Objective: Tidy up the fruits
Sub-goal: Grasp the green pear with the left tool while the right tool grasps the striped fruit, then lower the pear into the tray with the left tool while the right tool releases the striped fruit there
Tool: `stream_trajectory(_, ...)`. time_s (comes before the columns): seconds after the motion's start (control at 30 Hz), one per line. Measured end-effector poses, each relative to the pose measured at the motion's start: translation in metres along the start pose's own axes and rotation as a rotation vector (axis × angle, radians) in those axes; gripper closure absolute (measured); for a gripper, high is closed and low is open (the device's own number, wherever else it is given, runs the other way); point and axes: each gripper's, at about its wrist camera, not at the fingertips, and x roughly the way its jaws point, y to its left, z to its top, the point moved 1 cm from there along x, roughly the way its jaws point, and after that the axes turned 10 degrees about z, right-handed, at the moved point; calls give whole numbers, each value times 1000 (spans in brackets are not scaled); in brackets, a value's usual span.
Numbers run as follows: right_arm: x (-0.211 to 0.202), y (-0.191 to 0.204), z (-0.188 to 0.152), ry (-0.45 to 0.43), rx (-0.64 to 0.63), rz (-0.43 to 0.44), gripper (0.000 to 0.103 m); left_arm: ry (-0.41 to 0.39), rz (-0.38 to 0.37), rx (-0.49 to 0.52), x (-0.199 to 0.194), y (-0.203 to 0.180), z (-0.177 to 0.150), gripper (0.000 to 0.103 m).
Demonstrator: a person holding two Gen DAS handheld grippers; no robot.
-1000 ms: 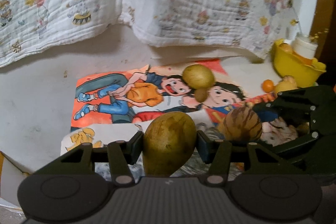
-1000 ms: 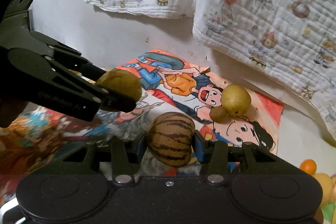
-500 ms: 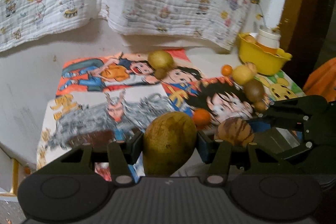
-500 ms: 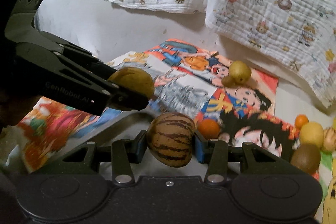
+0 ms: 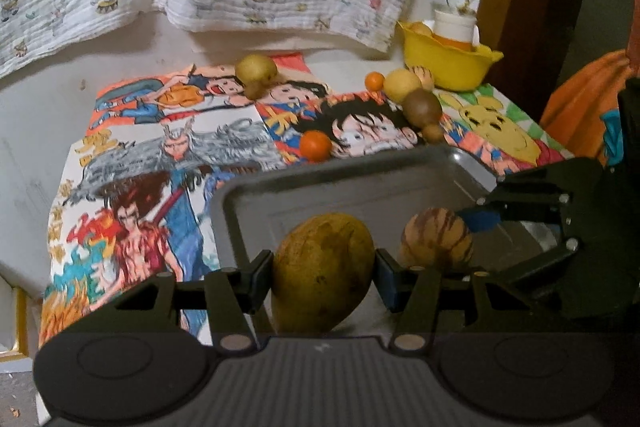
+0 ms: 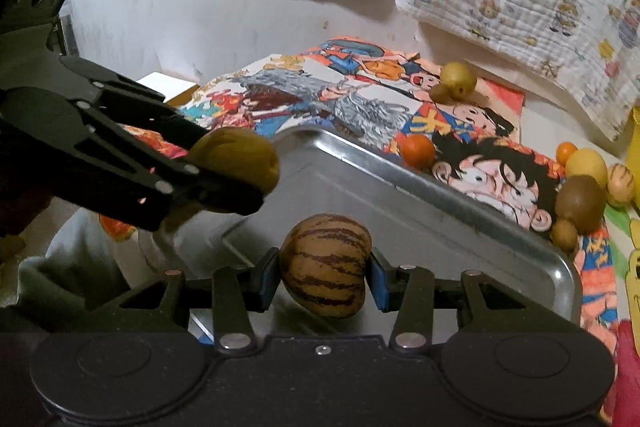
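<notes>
The left tool [image 5: 324, 273] is closed on a yellow-green mango [image 5: 322, 271]; its pads press both sides and the fruit sits btw. them, above the metal tray [image 5: 360, 187]. The right tool [image 6: 324, 275] is closed on a striped pepino melon [image 6: 325, 263] in the same way, also over the tray and just beside the left tool. The tray is on the table, on a comic-print cloth [image 5: 168, 155]. Beyond the tray's far rim lies a small orange [image 5: 316, 145]. Further right, near a yellow bowl [image 5: 448, 67], a kiwi [image 5: 422, 105], a lemon [image 5: 402, 85] and more small fruits lie close together.
</notes>
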Motion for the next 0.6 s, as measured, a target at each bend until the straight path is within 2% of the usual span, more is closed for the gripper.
stream_trajectory(0.2,0,-2,-13,15,16,-8,56,26,27,26,2,-8,-12,46)
stream_trajectory(0.6,-7,0,-21,-13,18,-10,55,49,40,31,4,-12,-20,45)
